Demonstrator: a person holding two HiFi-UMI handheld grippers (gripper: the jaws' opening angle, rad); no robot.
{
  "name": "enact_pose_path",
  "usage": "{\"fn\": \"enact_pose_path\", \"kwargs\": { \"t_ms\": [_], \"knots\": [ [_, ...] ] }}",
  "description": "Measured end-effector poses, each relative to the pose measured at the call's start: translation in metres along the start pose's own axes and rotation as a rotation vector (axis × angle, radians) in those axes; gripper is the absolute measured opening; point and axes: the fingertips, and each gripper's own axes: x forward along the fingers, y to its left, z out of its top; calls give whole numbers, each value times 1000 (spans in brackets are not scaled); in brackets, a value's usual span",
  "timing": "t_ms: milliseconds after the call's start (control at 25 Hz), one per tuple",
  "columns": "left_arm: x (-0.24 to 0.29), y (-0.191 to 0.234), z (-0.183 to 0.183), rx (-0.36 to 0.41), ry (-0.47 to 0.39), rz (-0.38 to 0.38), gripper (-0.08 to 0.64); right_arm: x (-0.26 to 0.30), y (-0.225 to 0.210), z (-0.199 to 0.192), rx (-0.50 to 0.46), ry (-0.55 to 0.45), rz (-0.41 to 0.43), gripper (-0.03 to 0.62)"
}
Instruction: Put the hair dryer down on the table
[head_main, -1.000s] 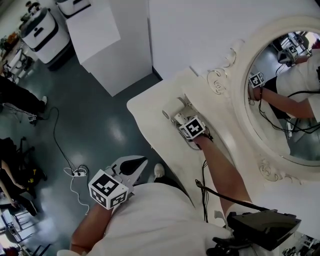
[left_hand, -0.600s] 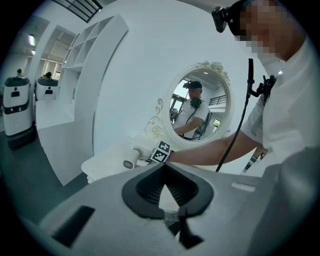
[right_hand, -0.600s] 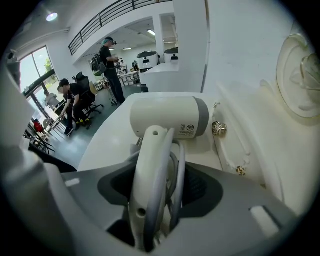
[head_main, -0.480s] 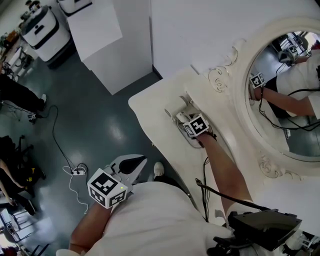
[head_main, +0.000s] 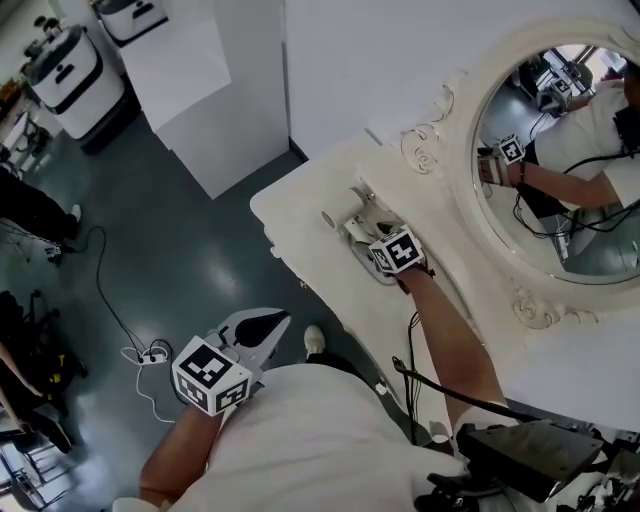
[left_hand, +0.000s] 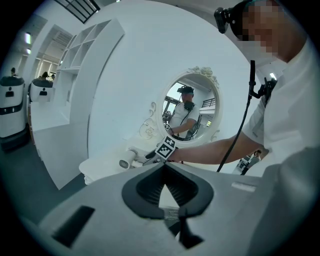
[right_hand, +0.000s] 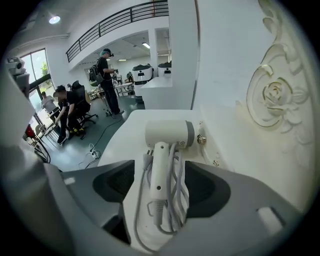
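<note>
2 grippers. Right gripper spread, jaws just opened, astride dryer, not pinching. Dryer flat on worktop, cord alongside. Likely release; next, back off clear of cord. Left gripper pressed together, empty.

In your head view your right gripper hides most of the hair dryer; the mirror is cut off at 3 o'clock.

Right gripper on outstretched arm: jaws have just been opening, dryer loose between them. Left gripper closed, empty.
</note>
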Motion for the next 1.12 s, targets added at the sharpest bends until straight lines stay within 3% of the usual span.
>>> {"fn": "enact_pose_path", "kwargs": {
  "t_ms": [240,440,520,640,1120],
  "knots": [
    [-28,-14,-16,12,-4,-48,2,-39,28,-1,46,-66,-67,278],
    [-54,-29,-32,27,-3,-97,2,-74,69,-17,100,-109,-116,149],
    [-64,-36,-39,30,-1,-116,2,-88,93,-26,116,-125,-122,67],
    [-79,-48,-53,38,6,-148,2,-103,136,-46,145,-136,-110,2],
    [-137,-77,-112,52,28,-230,2,-146,343,-110,209,-167,20,0]
  ]
}}
